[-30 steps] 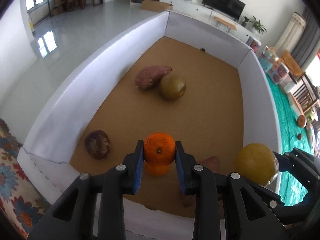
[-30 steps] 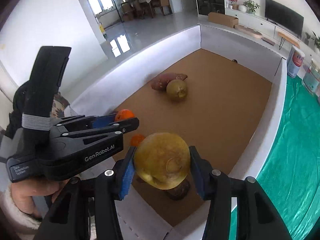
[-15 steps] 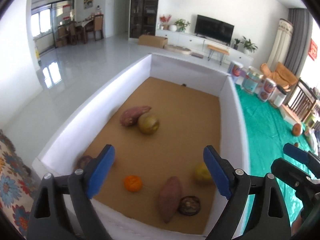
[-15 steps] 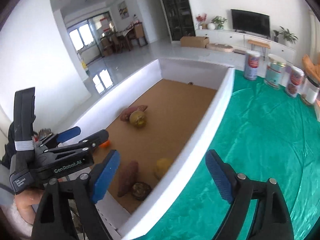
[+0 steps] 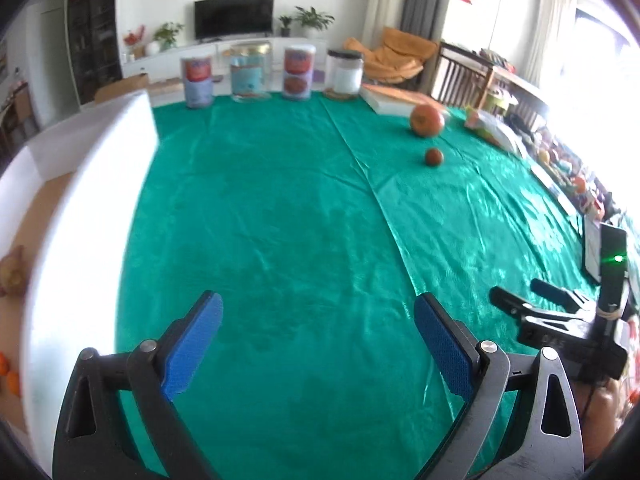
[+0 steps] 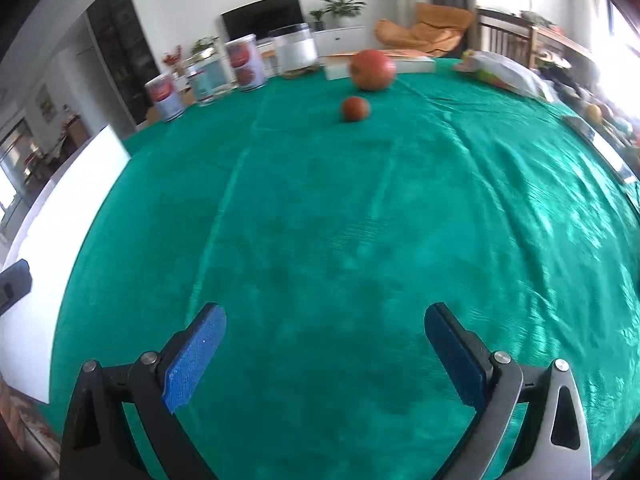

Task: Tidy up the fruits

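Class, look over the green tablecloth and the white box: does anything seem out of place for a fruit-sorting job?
Yes: a large reddish fruit and a small one sit loose on the tablecloth, far from the white box holding the other produce.

Desk cover: a green cloth [image 5: 280, 208] spread over the desk, creased along a line running from far to near.
Canisters: three printed tins [image 5: 197, 82] and a white jar with a dark lid [image 5: 344, 74] in a row at the far edge of the cloth.
Flat box: a white box with an orange top [image 5: 394, 100] lying just right of the jar.
Plastic bag: a crumpled bag [image 6: 508, 74] at the far right of the cloth.
Room behind: a dark television [image 5: 234, 16] on the wall over a low white cabinet, potted plants [image 5: 314, 20] beside it, an orange seat [image 5: 394, 56], grey curtains [image 5: 424, 0].
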`<state>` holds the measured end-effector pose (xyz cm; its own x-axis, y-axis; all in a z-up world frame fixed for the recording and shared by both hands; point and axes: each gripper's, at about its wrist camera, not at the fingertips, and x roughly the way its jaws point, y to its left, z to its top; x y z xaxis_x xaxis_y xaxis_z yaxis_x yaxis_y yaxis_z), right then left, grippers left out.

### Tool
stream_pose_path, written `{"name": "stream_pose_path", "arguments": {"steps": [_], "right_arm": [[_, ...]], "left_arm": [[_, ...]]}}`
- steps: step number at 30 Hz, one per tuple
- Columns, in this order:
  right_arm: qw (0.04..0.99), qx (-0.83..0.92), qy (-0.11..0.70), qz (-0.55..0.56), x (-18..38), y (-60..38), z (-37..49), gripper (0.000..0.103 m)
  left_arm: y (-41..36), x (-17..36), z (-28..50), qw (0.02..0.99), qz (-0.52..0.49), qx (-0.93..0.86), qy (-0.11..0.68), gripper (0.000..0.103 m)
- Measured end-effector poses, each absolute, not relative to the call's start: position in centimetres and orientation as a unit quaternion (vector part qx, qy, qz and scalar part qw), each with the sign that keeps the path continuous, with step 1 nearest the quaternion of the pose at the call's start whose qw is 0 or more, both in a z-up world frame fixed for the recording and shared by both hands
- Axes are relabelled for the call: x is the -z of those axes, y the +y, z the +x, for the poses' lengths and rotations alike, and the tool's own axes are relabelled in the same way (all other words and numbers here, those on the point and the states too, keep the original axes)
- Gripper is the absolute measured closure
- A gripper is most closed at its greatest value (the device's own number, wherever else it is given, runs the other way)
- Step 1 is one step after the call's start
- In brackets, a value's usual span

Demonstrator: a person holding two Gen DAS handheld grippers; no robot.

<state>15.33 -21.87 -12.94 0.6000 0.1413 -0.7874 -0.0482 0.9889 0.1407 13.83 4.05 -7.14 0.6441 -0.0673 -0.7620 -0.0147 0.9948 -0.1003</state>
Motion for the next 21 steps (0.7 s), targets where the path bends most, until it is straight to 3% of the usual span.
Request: {"name": "stream_pose_path", "arguments": {"steps": [7, 21], "right_arm": [[0.906, 0.012, 0.419, 0.063, 12.3, -25.5, 15.2, 0.004], [0.9, 0.021, 0.432, 0.055, 13.3, -24.6, 15.5, 0.004]], "left_arm": [[-0.2, 12.1, 18.6, 0.9, 0.03, 0.018, 0.435, 0.006], [-0.1, 13.8, 20.2, 0.892, 0.004, 0.005, 0.453, 0.0]]}}
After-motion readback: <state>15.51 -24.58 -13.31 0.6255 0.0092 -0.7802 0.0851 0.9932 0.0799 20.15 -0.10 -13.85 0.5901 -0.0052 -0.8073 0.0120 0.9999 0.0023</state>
